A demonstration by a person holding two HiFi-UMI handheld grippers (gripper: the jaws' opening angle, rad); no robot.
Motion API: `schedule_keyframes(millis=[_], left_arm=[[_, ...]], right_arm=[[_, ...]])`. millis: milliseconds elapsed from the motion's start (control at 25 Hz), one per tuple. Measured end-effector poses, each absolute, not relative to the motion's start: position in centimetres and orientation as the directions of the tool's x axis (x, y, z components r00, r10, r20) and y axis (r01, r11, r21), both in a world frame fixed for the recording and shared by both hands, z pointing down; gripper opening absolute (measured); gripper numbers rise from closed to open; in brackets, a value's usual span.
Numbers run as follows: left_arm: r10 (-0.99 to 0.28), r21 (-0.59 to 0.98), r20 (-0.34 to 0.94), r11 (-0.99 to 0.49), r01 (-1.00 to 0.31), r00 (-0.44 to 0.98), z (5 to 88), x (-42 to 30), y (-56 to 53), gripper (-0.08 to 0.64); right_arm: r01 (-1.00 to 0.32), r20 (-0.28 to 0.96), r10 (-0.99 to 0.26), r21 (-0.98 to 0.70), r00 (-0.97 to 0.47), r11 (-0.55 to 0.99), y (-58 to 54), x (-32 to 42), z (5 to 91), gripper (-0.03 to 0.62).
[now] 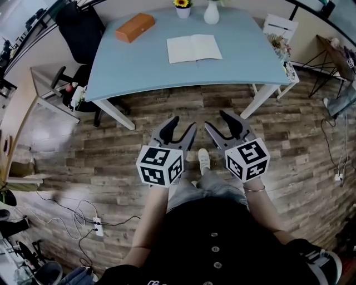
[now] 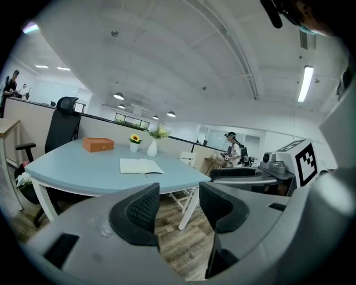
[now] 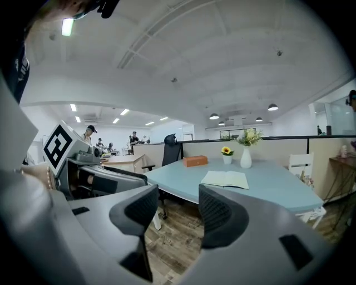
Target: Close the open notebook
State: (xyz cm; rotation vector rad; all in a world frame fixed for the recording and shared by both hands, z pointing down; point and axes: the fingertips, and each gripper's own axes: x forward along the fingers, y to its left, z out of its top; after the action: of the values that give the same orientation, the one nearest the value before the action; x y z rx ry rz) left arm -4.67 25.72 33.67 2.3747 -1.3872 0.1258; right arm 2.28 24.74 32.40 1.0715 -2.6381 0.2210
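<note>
An open notebook (image 1: 194, 48) with pale blank pages lies flat on the light blue table (image 1: 139, 69), near its middle; it also shows as the notebook (image 2: 141, 166) and the notebook (image 3: 225, 178) in the two gripper views. My left gripper (image 1: 178, 128) and right gripper (image 1: 219, 121) hang side by side over the wooden floor, well short of the table's front edge. Both stand open with nothing between their jaws.
An orange-brown box (image 1: 135, 27), a small sunflower pot (image 1: 182, 7) and a white vase (image 1: 211, 12) stand at the table's far side. A black office chair (image 1: 78, 33) is at the left, a white chair (image 1: 278, 34) at the right. Cables and a power strip (image 1: 97, 226) lie on the floor.
</note>
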Motion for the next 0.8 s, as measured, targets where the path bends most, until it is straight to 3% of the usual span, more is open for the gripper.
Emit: schedule_keyframes(millis=[800], left_arm=[[-0.867,0.271,0.292,-0.330,-0.904,0.404,33.3,-6.4,8.8,0.204]], right_arm=[[-0.626,0.330,-0.581,-0.041,-0.744,0.779,7.2,1.9,32.6,0.218]])
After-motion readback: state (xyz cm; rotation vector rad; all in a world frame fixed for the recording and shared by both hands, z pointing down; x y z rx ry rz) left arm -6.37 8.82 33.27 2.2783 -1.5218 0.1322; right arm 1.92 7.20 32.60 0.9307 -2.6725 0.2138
